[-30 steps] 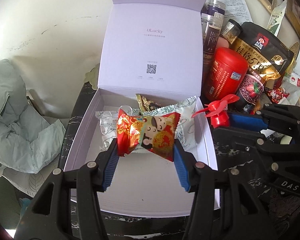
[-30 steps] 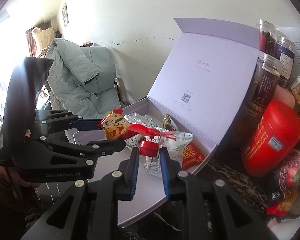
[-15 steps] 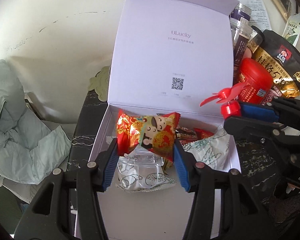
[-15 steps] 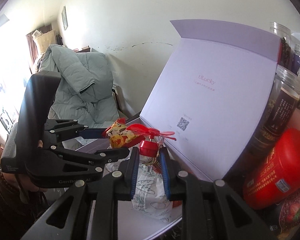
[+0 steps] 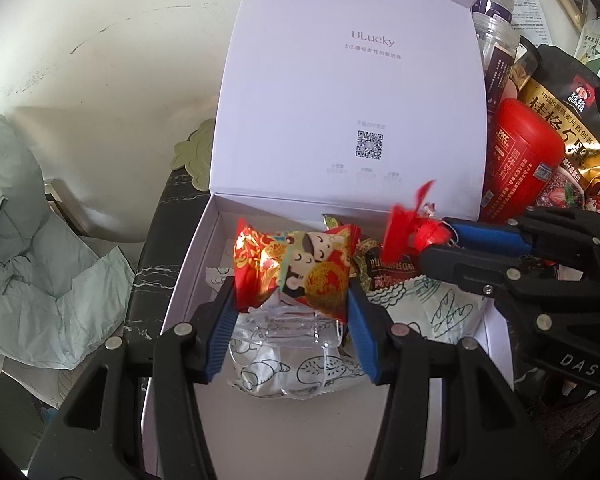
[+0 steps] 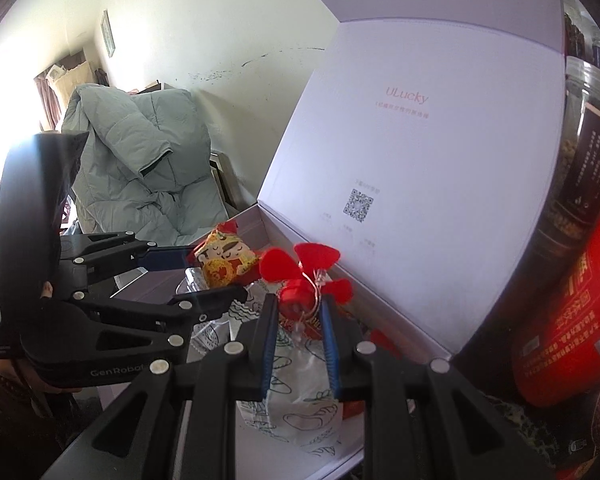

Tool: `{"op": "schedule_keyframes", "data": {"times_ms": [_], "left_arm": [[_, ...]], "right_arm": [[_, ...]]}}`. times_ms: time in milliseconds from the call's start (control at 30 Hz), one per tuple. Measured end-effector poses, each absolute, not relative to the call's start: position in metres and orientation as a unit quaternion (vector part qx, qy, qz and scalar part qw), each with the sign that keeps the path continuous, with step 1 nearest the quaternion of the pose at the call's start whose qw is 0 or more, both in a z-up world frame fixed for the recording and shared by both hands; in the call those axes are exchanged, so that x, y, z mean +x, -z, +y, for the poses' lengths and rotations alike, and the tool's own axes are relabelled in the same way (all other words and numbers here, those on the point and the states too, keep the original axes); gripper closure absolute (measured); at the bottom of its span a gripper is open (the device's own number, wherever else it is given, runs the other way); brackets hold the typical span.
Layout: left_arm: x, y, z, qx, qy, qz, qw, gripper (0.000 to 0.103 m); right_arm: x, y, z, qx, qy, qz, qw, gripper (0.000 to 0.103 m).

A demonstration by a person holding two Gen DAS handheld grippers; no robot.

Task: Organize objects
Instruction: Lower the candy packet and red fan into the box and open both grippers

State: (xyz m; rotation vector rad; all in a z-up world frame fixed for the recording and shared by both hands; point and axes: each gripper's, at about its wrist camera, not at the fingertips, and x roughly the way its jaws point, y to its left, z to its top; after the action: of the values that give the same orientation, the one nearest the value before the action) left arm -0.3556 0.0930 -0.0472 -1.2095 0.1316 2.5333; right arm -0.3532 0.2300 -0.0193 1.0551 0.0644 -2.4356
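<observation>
A right gripper [image 6: 298, 316] clamped a small red fan [image 6: 306, 276] at centre frame above an open white box [image 6: 420, 160], while the left gripper [image 6: 220, 268], at left, gripped a red snack packet [image 6: 224, 264]; a red canister [image 6: 572, 320] stood at right.

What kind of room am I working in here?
Likely a lived-in home room, not a lab: a grey-green padded coat slumped by the wall, a framed picture hanging above, and snack jars and a red canister crowding the table.
</observation>
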Motion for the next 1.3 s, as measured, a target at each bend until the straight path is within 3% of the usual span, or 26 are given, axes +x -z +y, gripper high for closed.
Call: {"op": "schedule_keyframes", "data": {"times_ms": [1000, 1167, 1300], "left_arm": [[-0.361, 0.066, 0.092, -0.44, -0.882, 0.07, 0.156, 0.046], [-0.364, 0.068, 0.088, -0.441, -0.882, 0.069, 0.153, 0.042], [-0.365, 0.067, 0.087, -0.439, -0.884, 0.063, 0.146, 0.039]], "right_arm": [[-0.357, 0.04, 0.225, 0.409, 0.881, 0.029, 0.236, 0.083], [-0.354, 0.036, 0.224, 0.403, 0.885, 0.028, 0.231, 0.069], [-0.351, 0.034, 0.222, 0.404, 0.886, 0.033, 0.227, 0.067]]}}
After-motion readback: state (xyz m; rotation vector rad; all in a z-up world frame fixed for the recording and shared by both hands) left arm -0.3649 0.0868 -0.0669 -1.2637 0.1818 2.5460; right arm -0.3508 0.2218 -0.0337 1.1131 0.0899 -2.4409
